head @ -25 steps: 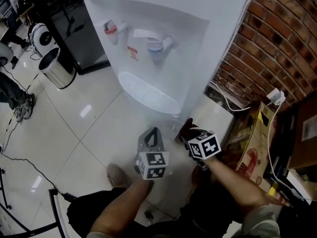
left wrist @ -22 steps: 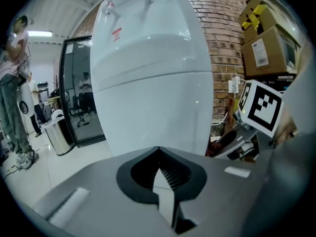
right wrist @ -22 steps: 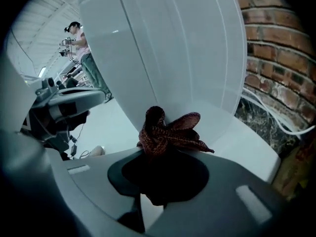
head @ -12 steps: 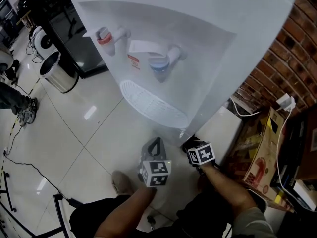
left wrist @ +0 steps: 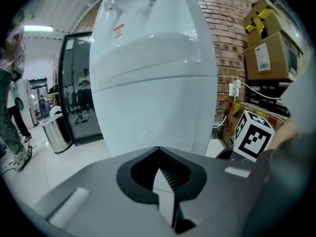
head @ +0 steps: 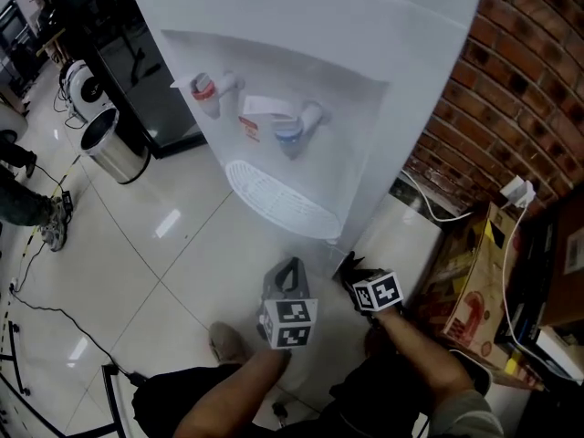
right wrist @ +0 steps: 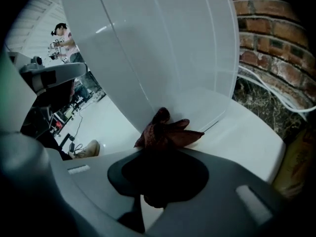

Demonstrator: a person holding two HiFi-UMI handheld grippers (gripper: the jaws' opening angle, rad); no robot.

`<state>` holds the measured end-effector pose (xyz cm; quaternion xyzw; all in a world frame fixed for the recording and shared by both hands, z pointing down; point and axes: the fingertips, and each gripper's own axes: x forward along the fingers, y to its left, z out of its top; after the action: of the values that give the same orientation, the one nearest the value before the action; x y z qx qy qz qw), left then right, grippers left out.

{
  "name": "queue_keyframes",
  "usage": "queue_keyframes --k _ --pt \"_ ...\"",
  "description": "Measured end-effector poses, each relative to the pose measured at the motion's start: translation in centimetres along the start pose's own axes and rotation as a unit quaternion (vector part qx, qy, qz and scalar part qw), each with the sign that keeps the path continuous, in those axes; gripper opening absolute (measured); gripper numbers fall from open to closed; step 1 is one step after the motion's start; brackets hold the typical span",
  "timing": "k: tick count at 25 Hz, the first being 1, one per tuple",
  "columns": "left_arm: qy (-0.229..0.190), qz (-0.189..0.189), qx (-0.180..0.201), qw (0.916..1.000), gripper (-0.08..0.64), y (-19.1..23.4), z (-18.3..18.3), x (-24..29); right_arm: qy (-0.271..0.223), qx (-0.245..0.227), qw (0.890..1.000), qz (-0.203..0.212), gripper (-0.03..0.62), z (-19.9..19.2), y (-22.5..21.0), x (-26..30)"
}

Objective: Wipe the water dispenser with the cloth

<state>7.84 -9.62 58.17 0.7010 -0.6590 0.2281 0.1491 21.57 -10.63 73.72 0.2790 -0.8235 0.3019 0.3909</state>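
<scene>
1. Far left, head view: steel bin (head: 114, 142) on the tiled floor (head: 173, 272), well apart from the job. No part in it.
2. Left tongs (head: 290, 265): tips together, nothing between them. They hang low in front of the water dispenser (head: 365, 80), near its lower front but not touching it. Idle hand for now.
3. Dispenser itself: tall white body. The recess up top holds the red tap (head: 205, 85), the blue tap (head: 290, 130) and the ribbed drip tray (head: 274, 197) below them. No dirt or wet streaks readable from here.
4. Right tongs (head: 351, 263): clamped on the cloth (right wrist: 168, 130), a dark red-brown wad bunched out past the tips. In the right gripper view it sits at the dispenser's lower side panel, near the bottom corner. It's touching or just off the panel, can't tell which.
5. Step in hand, my read: wiping is under way, w/ the right side at the low end of a stroke on the lower body.
6. Next move calls for: keep the clamp firm, press the wad flat on the panel, then sweep along or up. The recess, taps and tray look like they'd need the wad worked in w/ care so no tap gets pushed.
7. Far right: brick wall (head: 529, 80), a white cable (head: 429, 210) and cardboard boxes (head: 470, 286) stand close by, so room on that flank is tight.
</scene>
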Motion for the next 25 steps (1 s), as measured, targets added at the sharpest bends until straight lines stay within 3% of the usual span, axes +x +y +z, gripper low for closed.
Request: queue_keyframes --k 5,9,14,18,25 --pt "-0.041 -0.017 0.012 0.9989 0.0 -1.8 6.1 -3.8 -0.111 0.009 0.994 0.006 0.083 4.8 1.2 -9.0" --pt "-0.104 -0.033 0.015 0.9939 0.0 -3.0 13.1 -8.2 -0.232 -0.017 0.972 -0.004 0.083 10.8 3.1 -19.3" --pt "-0.168 -0.047 0.015 0.9845 0.0 -3.8 21.4 -14.6 -0.363 -0.078 0.928 -0.035 0.083 17.7 5.9 -33.0" --pt "-0.215 -0.04 0.019 0.9756 0.0 -3.3 27.7 -18.8 -0.45 -0.138 0.88 -0.065 0.081 23.3 8.5 -43.6" --pt "-0.262 -0.022 0.024 0.9645 0.0 -1.8 36.2 -24.3 -0.535 -0.212 0.809 -0.116 0.083 32.1 12.7 -56.4"
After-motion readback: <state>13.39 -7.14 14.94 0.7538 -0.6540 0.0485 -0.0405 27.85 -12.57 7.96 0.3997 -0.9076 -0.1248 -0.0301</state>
